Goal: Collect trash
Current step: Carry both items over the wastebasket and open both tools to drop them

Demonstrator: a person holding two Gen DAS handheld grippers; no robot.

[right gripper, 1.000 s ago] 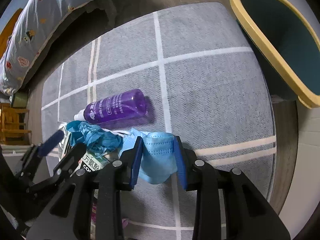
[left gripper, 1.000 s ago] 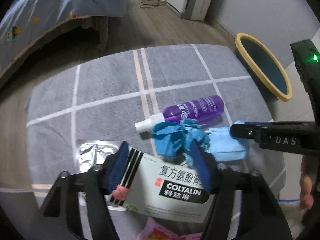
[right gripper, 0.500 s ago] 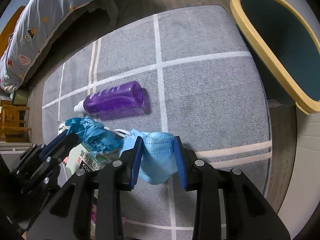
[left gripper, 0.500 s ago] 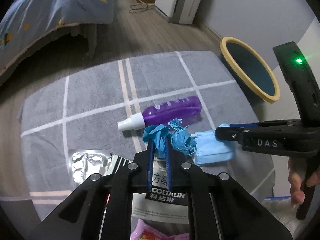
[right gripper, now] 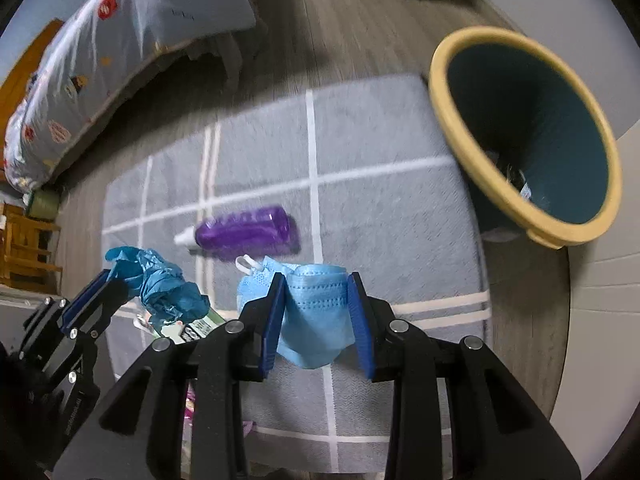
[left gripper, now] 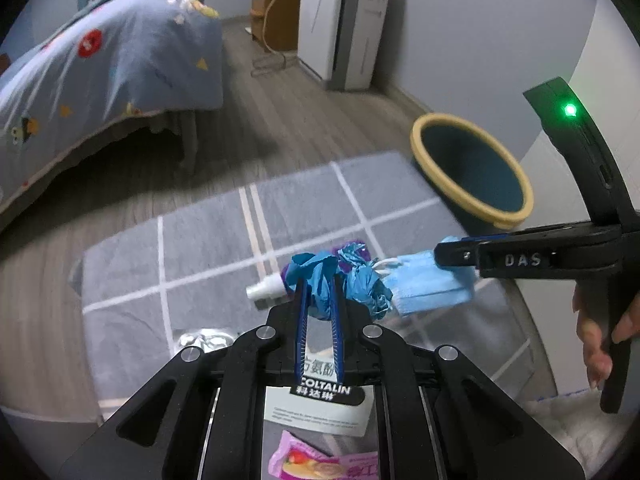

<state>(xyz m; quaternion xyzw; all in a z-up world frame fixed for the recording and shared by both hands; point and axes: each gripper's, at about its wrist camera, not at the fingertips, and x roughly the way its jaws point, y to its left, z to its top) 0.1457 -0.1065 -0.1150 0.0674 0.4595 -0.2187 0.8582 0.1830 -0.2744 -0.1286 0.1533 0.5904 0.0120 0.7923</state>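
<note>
Bin point(right gripper: 520, 208) stands at the rug's point(left gripper: 200, 248) far corner, well apart from both claws. Right claw point(right gripper: 316, 312) clenched on the face mask point(right gripper: 314, 316): light, floppy, pinched mid-body, ends drooping. Left claw point(left gripper: 319, 308) clamped on the crumpled blue wrapper point(left gripper: 316, 276): near weightless, springy; a loose fold could probably slip.

A grey rug point(left gripper: 192, 240) with pale crossing stripes lies on a wood-plank floor point(left gripper: 280, 120). To the left stands a bed under a blue quilt point(left gripper: 112, 56) printed with small coloured shapes, its edge hanging near the rug's far corner. Against the far wall stand a white and grey appliance point(left gripper: 344, 24) and a wooden cabinet point(left gripper: 276, 12), with a cable point(left gripper: 268, 62) trailing on the floor in front of them; in the right wrist view, wooden furniture point(right gripper: 24, 240) shows at the left edge.
</note>
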